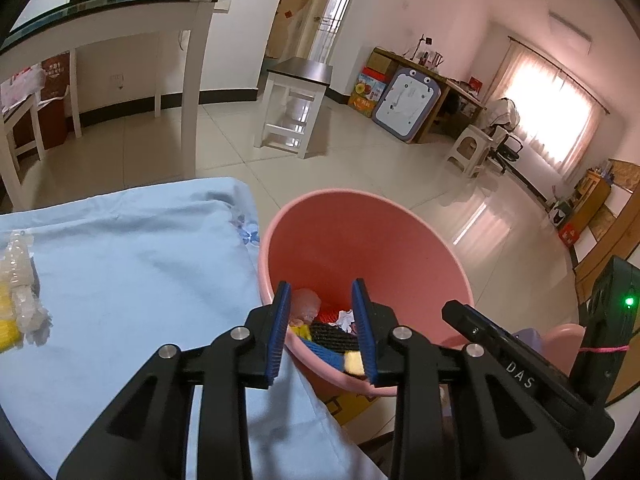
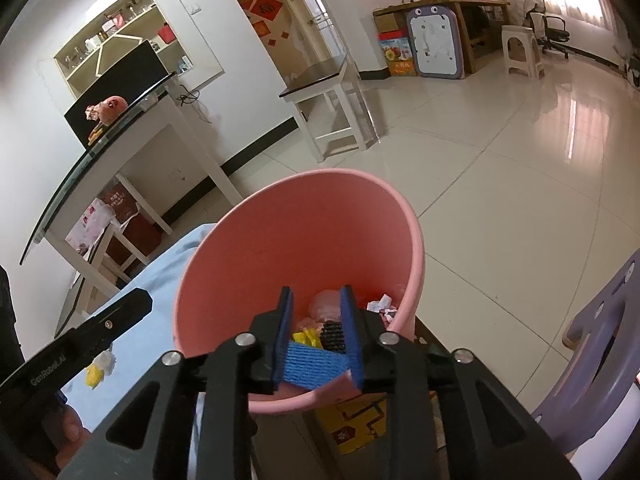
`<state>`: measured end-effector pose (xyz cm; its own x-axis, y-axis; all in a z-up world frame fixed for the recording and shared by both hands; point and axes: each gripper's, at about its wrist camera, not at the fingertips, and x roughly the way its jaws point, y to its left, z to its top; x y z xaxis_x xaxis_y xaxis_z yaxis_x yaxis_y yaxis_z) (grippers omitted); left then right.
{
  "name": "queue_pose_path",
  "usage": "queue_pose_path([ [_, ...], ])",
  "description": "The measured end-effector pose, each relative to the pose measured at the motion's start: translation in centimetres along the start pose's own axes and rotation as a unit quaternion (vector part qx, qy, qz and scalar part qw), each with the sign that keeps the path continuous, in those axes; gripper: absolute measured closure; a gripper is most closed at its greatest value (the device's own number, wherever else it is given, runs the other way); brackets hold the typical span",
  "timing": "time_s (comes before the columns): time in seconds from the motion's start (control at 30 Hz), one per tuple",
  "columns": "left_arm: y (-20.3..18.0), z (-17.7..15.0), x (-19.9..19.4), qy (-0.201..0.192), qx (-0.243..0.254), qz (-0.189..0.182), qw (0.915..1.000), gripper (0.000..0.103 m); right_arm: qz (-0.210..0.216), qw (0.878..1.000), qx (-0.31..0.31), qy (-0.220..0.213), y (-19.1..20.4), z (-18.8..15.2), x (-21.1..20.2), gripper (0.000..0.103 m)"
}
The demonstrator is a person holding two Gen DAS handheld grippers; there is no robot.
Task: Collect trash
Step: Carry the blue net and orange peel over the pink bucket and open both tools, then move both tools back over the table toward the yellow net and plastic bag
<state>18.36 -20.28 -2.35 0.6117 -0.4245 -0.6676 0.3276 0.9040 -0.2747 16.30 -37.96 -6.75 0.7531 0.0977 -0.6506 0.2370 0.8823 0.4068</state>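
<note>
Left wrist view: your left hand-held gripper (image 1: pixel 322 332) hangs part open over the near rim of the bin (image 1: pixel 360 240), with nothing between its pads. In the right wrist view your right hand-held gripper (image 2: pixel 316 340) is also part open. A blue strip (image 2: pixel 314 364) fills the gap there, but the left view shows it low in the bin, so I judge it dropped, not gripped.

The bin stands just right of the counter (image 1: pixel 140 264). Inside it are a black mesh (image 1: pixel 332 336), a paper scrap (image 2: pixel 380 304) and pale wrappers. A clear wrapper (image 1: pixel 20 276) and a yellow scrap (image 1: pixel 8 328) lie at the counter's far left.

This looks like the release step. Next, swing left to that pile and open wider.

The bin's floor is hidden, and the pile is cut off at the left edge.
</note>
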Motion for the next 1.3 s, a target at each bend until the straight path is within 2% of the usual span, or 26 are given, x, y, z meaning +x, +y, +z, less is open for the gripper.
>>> queue_pose_path([
  [0.5, 1.9, -0.8, -4.6, -0.02, -0.011, 0.019, 0.9996, 0.071, 0.027, 0.999, -0.037, 0.007, 3.8, -1.8, -2.4, 0.066],
  [1.0, 7.1, -3.1, -8.8, -0.006, -0.054, 0.092, 0.9942, 0.071, 0.059, 0.992, -0.103, 0.037, 10.3, -4.5, -2.6, 0.06],
  [1.3, 10.2, -4.5, -11.7, -0.015, -0.078, 0.126, 0.9888, 0.071, 0.08, 0.985, -0.147, 0.053, 14.6, -6.7, -2.8, 0.058],
])
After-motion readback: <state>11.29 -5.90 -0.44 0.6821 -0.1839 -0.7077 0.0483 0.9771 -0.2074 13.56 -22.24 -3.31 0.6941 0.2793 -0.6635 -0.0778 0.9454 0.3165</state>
